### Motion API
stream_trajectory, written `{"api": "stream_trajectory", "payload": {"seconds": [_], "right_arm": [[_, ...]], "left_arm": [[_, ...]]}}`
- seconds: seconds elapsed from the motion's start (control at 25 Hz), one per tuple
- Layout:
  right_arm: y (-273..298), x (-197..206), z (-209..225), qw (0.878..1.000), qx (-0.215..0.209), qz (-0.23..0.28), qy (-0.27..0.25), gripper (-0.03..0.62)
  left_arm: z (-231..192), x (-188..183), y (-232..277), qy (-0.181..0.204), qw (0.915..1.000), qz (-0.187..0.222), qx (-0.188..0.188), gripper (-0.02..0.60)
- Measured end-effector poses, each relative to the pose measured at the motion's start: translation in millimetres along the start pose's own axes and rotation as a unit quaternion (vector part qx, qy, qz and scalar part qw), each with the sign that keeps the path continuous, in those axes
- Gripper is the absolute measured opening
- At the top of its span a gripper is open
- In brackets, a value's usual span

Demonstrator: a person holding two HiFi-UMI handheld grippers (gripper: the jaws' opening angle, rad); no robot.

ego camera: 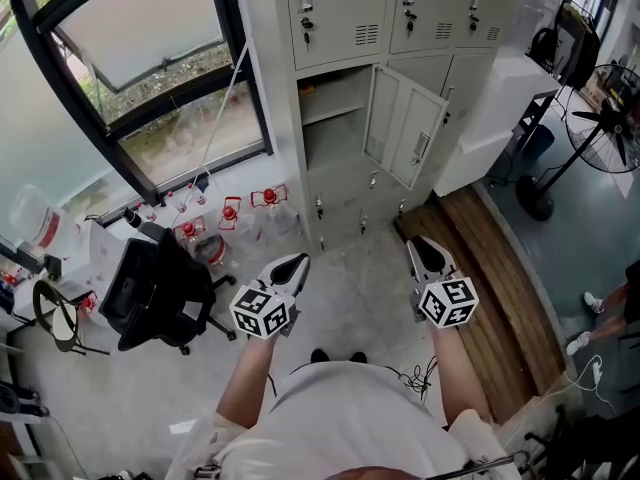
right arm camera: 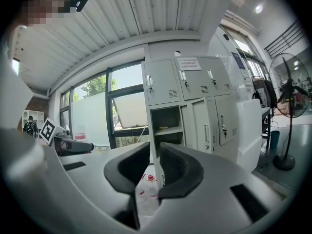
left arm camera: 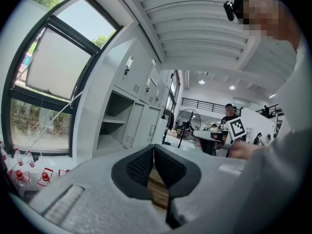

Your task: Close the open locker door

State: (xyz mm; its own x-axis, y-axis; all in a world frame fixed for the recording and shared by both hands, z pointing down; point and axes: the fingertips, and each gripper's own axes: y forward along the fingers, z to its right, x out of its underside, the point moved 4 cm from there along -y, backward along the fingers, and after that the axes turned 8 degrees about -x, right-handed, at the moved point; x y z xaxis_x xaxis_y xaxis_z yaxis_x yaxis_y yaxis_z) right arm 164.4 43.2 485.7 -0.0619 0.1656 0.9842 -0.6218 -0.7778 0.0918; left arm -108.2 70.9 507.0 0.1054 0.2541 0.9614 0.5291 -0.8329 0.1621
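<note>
In the head view a grey locker bank (ego camera: 330, 28) stands ahead of me. One middle compartment (ego camera: 335, 108) is open, and its door (ego camera: 405, 123) swings out toward me on the right side. Both grippers hang level, well short of the lockers and apart from the door. The left gripper (ego camera: 290, 266) is shut with nothing in it; its pads meet at the tips (left arm camera: 154, 147). A narrow empty gap shows between the jaws of the right gripper (ego camera: 428, 253) (right arm camera: 154, 147). The open door (right arm camera: 200, 126) shows beyond the right jaws, and the door (left arm camera: 141, 126) also shows past the left jaws.
A black office chair (ego camera: 160, 288) stands at the left. Red-capped bottles (ego camera: 230, 213) sit on the floor under the window (ego camera: 150, 68). A white cabinet (ego camera: 500, 108) and a standing fan (ego camera: 610, 118) are to the right. A wooden floor strip (ego camera: 490, 268) runs beside the lockers.
</note>
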Motion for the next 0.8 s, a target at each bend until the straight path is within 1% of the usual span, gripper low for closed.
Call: {"api": "stream_trajectory", "payload": {"seconds": [0.36, 0.8], "right_arm": [[2, 4, -4, 1.000, 0.020, -0.003, 0.002, 0.060], [13, 13, -28, 0.999, 0.037, -0.007, 0.000, 0.066]], "left_arm": [[-9, 3, -6, 0.000, 1.0000, -0.005, 0.008, 0.015], [-35, 8, -19, -0.002, 0.9997, -0.007, 0.025, 0.015]]}}
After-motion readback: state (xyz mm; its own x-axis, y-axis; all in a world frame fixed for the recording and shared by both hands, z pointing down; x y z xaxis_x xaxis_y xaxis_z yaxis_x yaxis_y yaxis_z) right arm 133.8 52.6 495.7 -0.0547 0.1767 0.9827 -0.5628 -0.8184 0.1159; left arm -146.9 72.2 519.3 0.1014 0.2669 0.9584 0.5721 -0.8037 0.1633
